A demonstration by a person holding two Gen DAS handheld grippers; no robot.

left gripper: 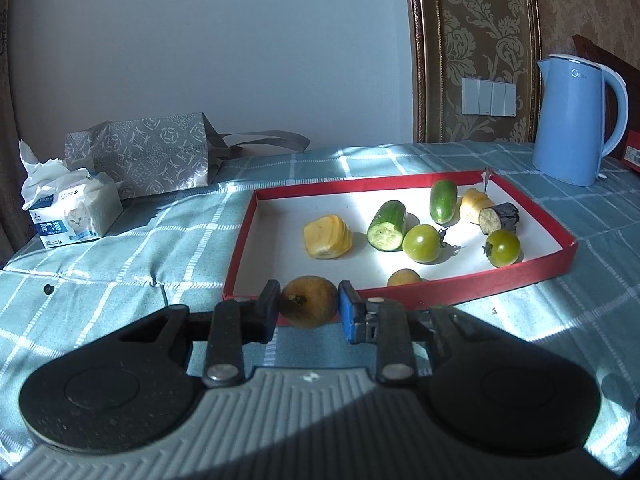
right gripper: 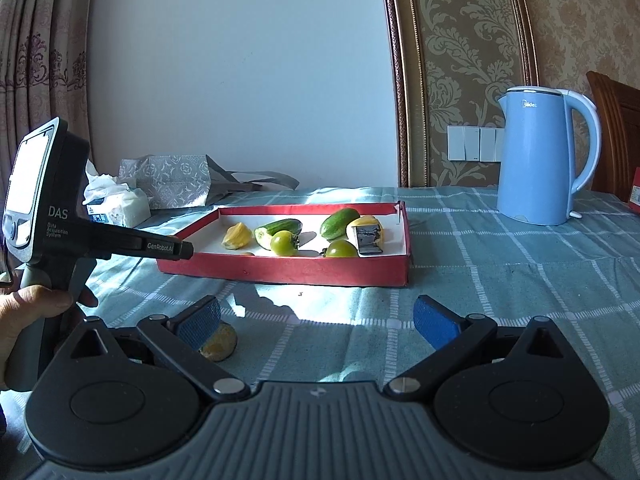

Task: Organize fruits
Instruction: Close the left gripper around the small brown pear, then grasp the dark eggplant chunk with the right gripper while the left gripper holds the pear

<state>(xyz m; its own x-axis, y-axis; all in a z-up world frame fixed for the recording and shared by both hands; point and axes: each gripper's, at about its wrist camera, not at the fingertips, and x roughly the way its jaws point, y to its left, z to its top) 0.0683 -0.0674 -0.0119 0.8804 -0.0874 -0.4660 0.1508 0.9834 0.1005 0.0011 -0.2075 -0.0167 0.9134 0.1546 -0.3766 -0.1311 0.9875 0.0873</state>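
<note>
Pinching a brownish round fruit (left gripper: 309, 306) between its two pads, my left gripper (left gripper: 308, 310) hangs just in front of the near rim of the red tray (left gripper: 400, 295), which lies on the checked tablecloth (left gripper: 120, 248). My right gripper (right gripper: 316, 322) stands spread wide and holds nothing; another yellowish fruit (right gripper: 220, 343) lies on the cloth right behind its left pad (right gripper: 200, 322), near the table's front edge.
</note>
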